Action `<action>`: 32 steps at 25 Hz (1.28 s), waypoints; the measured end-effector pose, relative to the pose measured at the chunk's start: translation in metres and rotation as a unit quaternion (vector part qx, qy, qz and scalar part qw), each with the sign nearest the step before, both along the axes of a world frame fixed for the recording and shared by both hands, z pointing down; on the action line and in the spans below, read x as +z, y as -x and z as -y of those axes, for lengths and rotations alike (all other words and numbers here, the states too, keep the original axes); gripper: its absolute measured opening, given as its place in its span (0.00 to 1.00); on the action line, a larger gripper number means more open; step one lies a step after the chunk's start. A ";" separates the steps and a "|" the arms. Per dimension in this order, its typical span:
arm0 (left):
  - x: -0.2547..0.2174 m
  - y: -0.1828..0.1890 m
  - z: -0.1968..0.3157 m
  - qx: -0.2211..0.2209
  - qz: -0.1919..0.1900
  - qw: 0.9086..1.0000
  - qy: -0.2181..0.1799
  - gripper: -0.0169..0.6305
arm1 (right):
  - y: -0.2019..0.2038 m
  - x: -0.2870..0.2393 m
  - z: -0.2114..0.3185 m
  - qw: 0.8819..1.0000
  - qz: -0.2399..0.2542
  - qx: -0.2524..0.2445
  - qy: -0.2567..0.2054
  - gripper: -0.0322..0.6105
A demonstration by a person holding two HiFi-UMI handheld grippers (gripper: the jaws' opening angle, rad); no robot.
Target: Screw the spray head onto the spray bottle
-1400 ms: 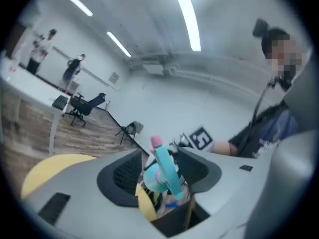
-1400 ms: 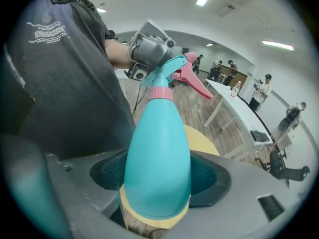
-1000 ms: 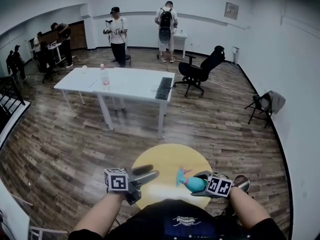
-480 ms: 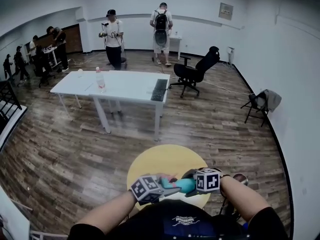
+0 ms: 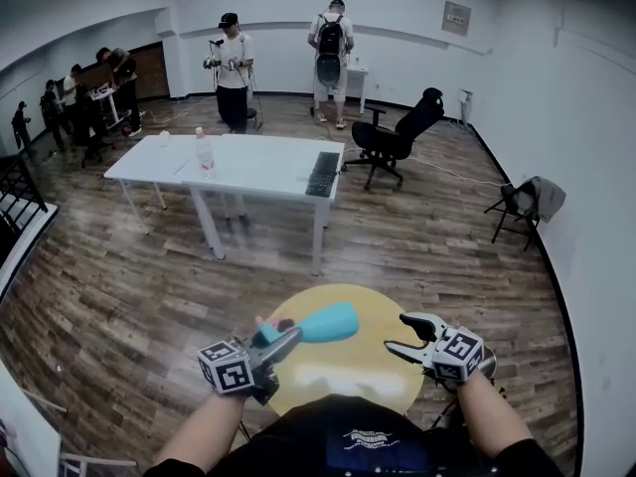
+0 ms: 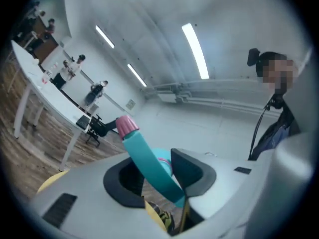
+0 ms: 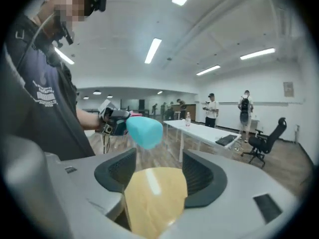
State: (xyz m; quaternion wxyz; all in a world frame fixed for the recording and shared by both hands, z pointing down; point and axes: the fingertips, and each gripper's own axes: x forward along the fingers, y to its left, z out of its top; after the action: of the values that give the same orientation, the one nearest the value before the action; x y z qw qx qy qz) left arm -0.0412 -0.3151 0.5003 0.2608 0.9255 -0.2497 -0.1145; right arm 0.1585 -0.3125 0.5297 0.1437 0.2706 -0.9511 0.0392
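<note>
The left gripper (image 5: 286, 337) has just been closing its jaws, and they now pinch the teal plastic spray bottle (image 5: 328, 323) at its thin end, by the pink spray head (image 5: 270, 323). The bottle lies flat in the air above the round yellow table (image 5: 348, 366). Its fat bottom points at the right gripper (image 5: 405, 335), which is near but not touching. The right jaws have just closed a little, but they are apart with nothing between them. The head may already sit on the neck; that part is hard to see.
</note>
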 end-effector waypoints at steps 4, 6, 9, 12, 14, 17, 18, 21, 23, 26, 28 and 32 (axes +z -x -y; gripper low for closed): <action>-0.012 0.035 0.012 -0.066 -0.058 0.996 0.002 0.29 | -0.040 -0.007 0.020 0.985 0.134 0.100 0.045 0.08; -0.009 0.036 0.014 -0.074 -0.064 0.995 0.002 0.29 | -0.050 -0.011 0.031 0.973 0.189 0.120 0.060 0.08; -0.007 0.024 0.013 -0.069 -0.062 0.996 0.006 0.29 | -0.050 -0.017 0.042 0.966 0.218 0.124 0.063 0.07; -0.008 0.013 0.011 -0.059 -0.060 0.996 0.006 0.29 | -0.040 -0.027 0.044 0.972 0.202 0.112 0.049 0.07; -0.009 0.010 0.009 -0.054 -0.058 0.997 0.005 0.29 | -0.032 -0.030 0.043 0.977 0.184 0.102 0.037 0.07; -0.009 0.008 0.007 -0.052 -0.058 0.997 0.005 0.29 | -0.027 -0.029 0.041 0.981 0.167 0.091 0.028 0.07; -0.009 0.008 0.006 -0.053 -0.058 0.997 0.005 0.29 | -0.027 -0.028 0.040 0.982 0.163 0.089 0.026 0.07; -0.009 0.008 0.005 -0.054 -0.058 0.997 0.005 0.29 | -0.026 -0.026 0.037 0.984 0.156 0.084 0.026 0.07; -0.009 0.007 0.004 -0.055 -0.059 0.997 0.005 0.29 | -0.026 -0.026 0.036 0.984 0.154 0.081 0.026 0.07; -0.008 0.007 0.003 -0.054 -0.059 0.997 0.005 0.29 | -0.023 -0.025 0.035 0.985 0.153 0.077 0.026 0.07; -0.009 0.007 0.001 -0.052 -0.060 0.997 0.005 0.29 | -0.020 -0.024 0.033 0.985 0.152 0.075 0.029 0.07; -0.009 0.008 0.002 -0.051 -0.060 0.997 0.006 0.29 | -0.016 -0.024 0.033 0.987 0.145 0.069 0.027 0.07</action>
State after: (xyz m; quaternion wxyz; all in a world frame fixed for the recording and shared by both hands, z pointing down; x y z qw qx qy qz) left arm -0.0494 -0.3175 0.4911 0.2745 0.9015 -0.2810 -0.1819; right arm 0.1743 -0.3452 0.5059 0.0081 0.3235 -0.9393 0.1138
